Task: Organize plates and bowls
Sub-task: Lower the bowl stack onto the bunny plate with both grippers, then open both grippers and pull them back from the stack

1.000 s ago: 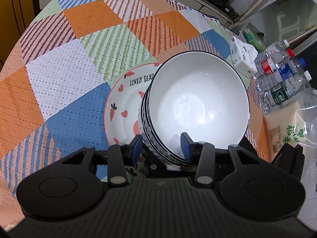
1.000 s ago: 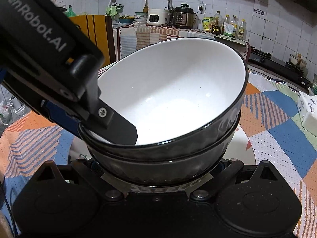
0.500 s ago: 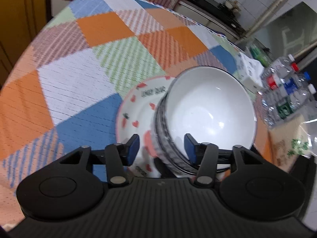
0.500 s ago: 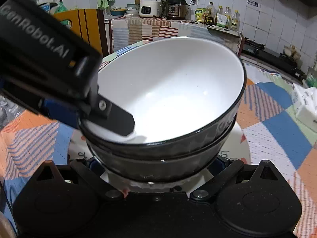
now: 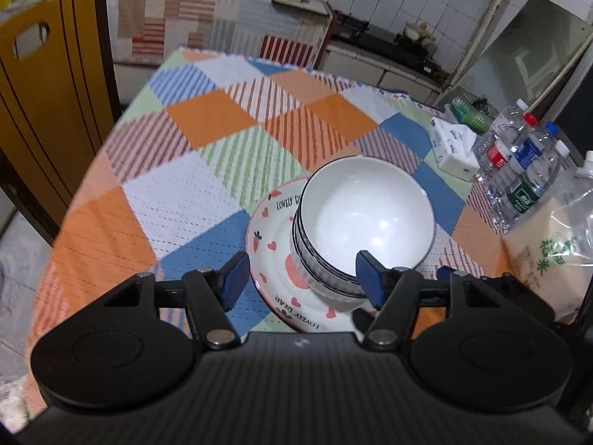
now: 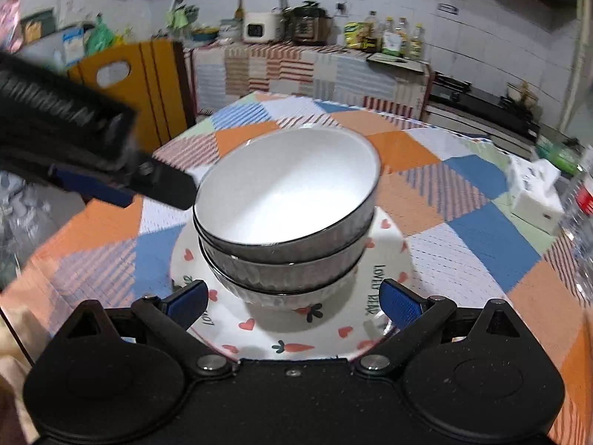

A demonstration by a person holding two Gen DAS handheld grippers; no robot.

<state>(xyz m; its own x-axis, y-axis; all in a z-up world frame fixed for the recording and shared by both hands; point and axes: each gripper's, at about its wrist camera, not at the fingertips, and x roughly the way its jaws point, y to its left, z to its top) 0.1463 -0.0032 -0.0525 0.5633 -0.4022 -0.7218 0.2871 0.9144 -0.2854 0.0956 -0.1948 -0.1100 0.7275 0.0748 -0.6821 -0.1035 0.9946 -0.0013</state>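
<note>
Two nested white bowls (image 6: pixel 285 200) with dark ribbed sides sit on a heart-and-carrot patterned plate (image 6: pixel 385 278) atop the patchwork tablecloth (image 5: pixel 207 193). The left gripper (image 5: pixel 300 278) and right gripper (image 6: pixel 292 302) both hang wide apart near the stack, holding nothing. Water bottles (image 5: pixel 519 170) stand at the table's edge.

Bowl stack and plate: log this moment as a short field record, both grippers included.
stack: two bowls nested, dark ribbed outside, white inside
under it: heart-and-carrot plate, flat on the patchwork tablecloth
stack position: off-centre on the plate, toward one edge
left gripper: open, fingers wide, touching nothing
right gripper: open, fingers either side of the plate's near rim, no grip
table edge: tissue box, water bottles
stacking: appears done
</note>
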